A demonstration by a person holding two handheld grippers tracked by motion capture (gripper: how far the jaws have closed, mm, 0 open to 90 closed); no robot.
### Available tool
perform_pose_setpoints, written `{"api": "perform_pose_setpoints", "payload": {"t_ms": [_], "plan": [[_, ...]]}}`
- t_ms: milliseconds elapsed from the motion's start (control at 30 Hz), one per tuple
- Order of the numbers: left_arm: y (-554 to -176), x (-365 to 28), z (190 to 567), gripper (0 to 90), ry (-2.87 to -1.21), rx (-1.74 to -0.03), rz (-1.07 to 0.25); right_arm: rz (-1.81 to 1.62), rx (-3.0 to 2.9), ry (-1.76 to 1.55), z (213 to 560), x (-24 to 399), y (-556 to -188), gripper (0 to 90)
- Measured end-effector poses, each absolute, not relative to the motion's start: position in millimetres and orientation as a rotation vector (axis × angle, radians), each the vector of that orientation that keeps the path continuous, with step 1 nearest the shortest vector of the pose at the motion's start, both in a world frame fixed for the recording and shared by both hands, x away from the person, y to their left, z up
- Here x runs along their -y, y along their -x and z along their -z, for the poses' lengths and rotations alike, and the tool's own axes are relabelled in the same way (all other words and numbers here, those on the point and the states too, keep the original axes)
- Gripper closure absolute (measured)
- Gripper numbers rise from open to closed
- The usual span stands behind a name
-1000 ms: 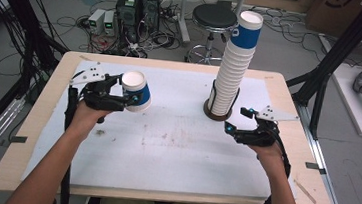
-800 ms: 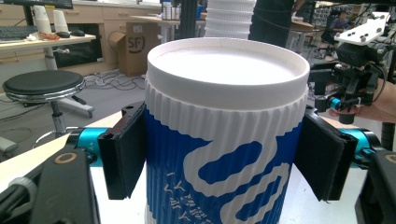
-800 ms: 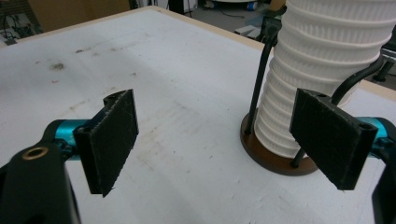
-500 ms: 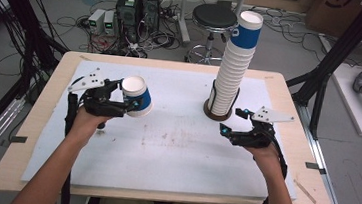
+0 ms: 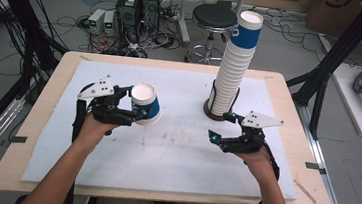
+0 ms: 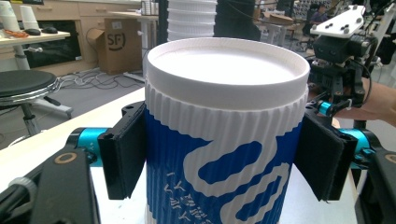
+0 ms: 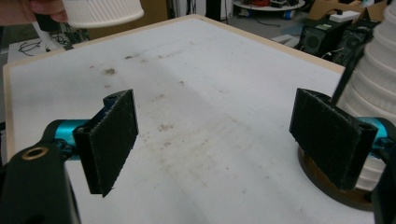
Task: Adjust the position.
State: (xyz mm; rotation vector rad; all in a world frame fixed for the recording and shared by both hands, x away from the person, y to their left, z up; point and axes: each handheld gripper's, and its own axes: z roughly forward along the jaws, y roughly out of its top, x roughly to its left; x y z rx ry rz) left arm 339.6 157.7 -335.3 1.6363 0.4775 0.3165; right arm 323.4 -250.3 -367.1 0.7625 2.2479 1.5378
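A blue and white ribbed paper cup (image 5: 145, 104) (image 6: 224, 154) hangs bottom up above the white mat, with my left gripper (image 5: 135, 108) (image 6: 224, 163) shut on its sides. A tall stack of the same cups (image 5: 234, 62) leans in a dark round holder (image 5: 216, 113) at the back right. My right gripper (image 5: 218, 126) (image 7: 224, 149) stands open just in front of that holder, nothing between its jaws. The stack's lower cups (image 7: 378, 88) and the holder (image 7: 327, 184) lie beside its right pad (image 7: 329, 135).
The white mat (image 5: 174, 151) covers most of the wooden table (image 5: 288, 117) and is stained near its middle. A black stool (image 5: 214, 17) and computer boxes (image 5: 138, 7) stand on the floor beyond the far edge. Black frame posts rise at both sides.
Both hands have drifted toward the person's side of the table. The left one carries the cup with it. The right gripper has come a little away from the stack's base.
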Motion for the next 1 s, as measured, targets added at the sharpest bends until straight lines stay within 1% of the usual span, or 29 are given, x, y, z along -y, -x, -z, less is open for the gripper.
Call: {"api": "perform_pose_setpoints", "payload": {"t_ms": [300, 567, 1000], "plan": [[-333, -142, 337, 25.4, -1.636, -0.440, -0.306, -1.572, -2.228, -0.710, 362, 236, -321, 15.8], [-328, -126, 352, 25.4, -1.669, -0.422, -0.254, -1.607, -2.242, -0.683, 363, 228, -318, 15.7], [-329, -106, 355, 25.5, -1.663, -0.387, -0.183, -1.657, -2.311, -0.630, 367, 208, -315, 15.7]]}}
